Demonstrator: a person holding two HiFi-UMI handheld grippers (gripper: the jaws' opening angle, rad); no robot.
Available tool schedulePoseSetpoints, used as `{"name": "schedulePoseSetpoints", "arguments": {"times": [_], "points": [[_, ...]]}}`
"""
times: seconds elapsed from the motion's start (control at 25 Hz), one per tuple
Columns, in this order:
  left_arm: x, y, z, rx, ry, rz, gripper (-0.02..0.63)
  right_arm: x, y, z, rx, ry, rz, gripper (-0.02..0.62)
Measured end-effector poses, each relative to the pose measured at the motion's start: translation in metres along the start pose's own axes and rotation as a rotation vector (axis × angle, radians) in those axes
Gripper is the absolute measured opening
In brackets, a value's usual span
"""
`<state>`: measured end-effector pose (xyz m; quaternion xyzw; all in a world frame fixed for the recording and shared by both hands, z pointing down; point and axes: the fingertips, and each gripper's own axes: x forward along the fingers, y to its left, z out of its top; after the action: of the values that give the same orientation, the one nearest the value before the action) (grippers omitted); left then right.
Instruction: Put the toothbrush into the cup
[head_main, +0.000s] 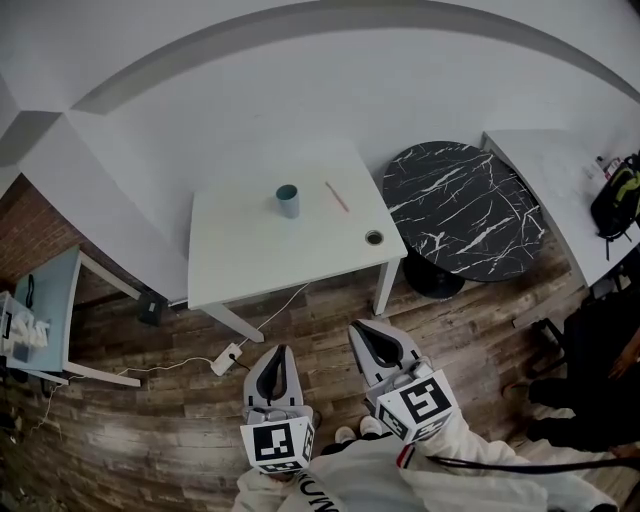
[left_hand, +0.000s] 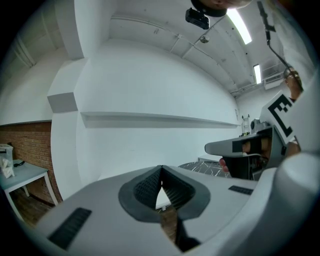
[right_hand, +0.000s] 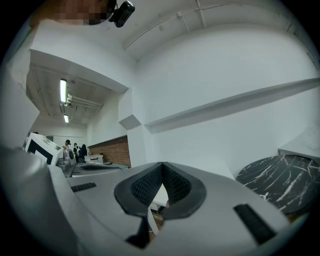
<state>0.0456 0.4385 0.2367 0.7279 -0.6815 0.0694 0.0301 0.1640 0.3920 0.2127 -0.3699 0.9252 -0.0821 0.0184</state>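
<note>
A teal cup (head_main: 288, 200) stands upright near the middle of the white table (head_main: 240, 265). A pink toothbrush (head_main: 336, 196) lies flat on the table to the right of the cup. Both grippers are held low over the wooden floor, well short of the table's near edge. My left gripper (head_main: 277, 349) is shut with nothing between its tips (left_hand: 161, 170). My right gripper (head_main: 375, 327) is also shut and empty (right_hand: 162, 167). In both gripper views the jaws point level toward the white wall, and cup and toothbrush are hidden.
A small round lid-like object (head_main: 374, 237) lies at the table's right front corner. A black marble round table (head_main: 462, 208) stands to the right, a white desk (head_main: 550, 180) with a bag beyond it. A power strip (head_main: 227, 358) and cable lie on the floor. A light-blue side table (head_main: 40, 310) stands left.
</note>
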Motion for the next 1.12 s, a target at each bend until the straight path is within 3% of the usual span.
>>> {"name": "schedulePoseSetpoints", "arguments": {"times": [0.52,0.84,1.12], "points": [[0.018,-0.026,0.005,0.012,-0.014,0.017,0.009,-0.006,-0.032,-0.002,0.015,-0.008,0.021,0.004],[0.052,-0.005,0.006,0.006,-0.032,0.028,0.011,0.018,-0.055,-0.004,0.015,-0.011,0.002,0.004],[0.112,0.032,-0.005,0.008,-0.018,0.004,0.011,0.084,-0.073,-0.017,0.019,0.010,-0.013,0.003]]}}
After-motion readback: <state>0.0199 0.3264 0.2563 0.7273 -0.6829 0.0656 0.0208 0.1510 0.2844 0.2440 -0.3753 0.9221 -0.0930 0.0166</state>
